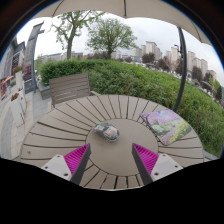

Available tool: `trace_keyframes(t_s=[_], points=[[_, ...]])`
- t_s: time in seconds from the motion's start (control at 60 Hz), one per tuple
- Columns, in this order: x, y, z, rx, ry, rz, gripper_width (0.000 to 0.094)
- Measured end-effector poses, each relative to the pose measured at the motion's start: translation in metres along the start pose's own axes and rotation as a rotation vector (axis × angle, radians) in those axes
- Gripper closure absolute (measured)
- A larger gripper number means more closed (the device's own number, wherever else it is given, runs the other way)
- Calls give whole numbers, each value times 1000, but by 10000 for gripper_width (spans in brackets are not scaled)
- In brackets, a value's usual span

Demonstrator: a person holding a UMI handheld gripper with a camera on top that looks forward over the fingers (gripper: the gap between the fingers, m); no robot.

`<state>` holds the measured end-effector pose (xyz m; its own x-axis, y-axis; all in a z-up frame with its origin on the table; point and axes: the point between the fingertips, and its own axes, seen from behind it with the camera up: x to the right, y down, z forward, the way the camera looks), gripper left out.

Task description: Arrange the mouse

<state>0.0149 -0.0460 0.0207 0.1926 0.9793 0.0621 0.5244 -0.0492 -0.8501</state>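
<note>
The gripper (110, 160) is open, fingers spread wide with nothing between them. The mouse (108, 131) rests on the table (60, 125), just ahead of the fingers and centred between them, which suits a straight approach. A magazine (166, 124) lies nearby.

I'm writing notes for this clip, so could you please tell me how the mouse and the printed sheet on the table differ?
The mouse is a small, rounded, grey lump, while the printed sheet is flat, larger and multicoloured. The mouse lies just ahead of the open gripper, roughly in line with the gap between its fingers; the sheet lies off to the right, near the table's edge. Both rest on the slatted round table.
</note>
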Motion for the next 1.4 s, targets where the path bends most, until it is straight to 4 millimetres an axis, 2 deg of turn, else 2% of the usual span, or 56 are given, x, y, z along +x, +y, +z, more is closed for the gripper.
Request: trace_keyframes(t_s=[0.233, 0.45, 0.65, 0.833, 0.867, 0.917, 0.95, 0.967, 1.083, 1.133, 1.25, 1.333, 1.4], points=[[2, -18, 60, 9, -24, 31, 82], [6, -31, 103, -15, -41, 43, 78], [17, -43, 133, -41, -25, 41, 81], [14, -40, 143, -62, -40, 51, 134], [12, -40, 142, -61, -43, 44, 170], [12, -39, 143, -64, -39, 41, 284], [12, -39, 144, -68, -38, 38, 408], [13, -38, 145, -73, -35, 30, 509], [17, -42, 141, -118, -55, 24, 554], [31, -57, 135, -108, -48, 35, 553], [69, -120, 113, -26, -87, 46, 555], [115, -161, 110, 23, -77, 35, 556], [161, -177, 117, 37, -46, 28, 556]])
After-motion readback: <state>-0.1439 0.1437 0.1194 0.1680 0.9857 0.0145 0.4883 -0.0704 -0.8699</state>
